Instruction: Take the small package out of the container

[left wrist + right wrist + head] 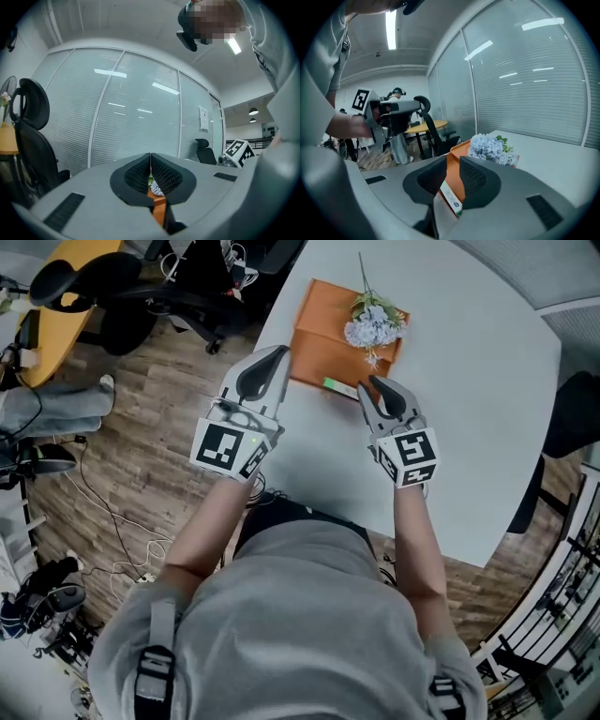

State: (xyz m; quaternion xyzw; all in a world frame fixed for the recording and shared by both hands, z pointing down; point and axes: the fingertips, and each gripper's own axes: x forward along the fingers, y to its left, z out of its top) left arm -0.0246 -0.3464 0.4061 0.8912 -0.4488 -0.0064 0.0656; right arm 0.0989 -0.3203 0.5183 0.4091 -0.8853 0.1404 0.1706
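Lying at the near edge of the orange container, the small package is seen just below the right gripper, jaws slightly apart, seemingly clear of it; the left gripper is closed, empty; thin, light, likely slick, the package is best pinched edgewise.

Flowers lie on the container, package at its near edge.

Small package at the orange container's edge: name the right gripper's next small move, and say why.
Probably ease the right gripper forward and close it on the small package. Its fingers stand apart, and the package's labelled end shows in the gap between them, ungripped, against the orange container's near edge.
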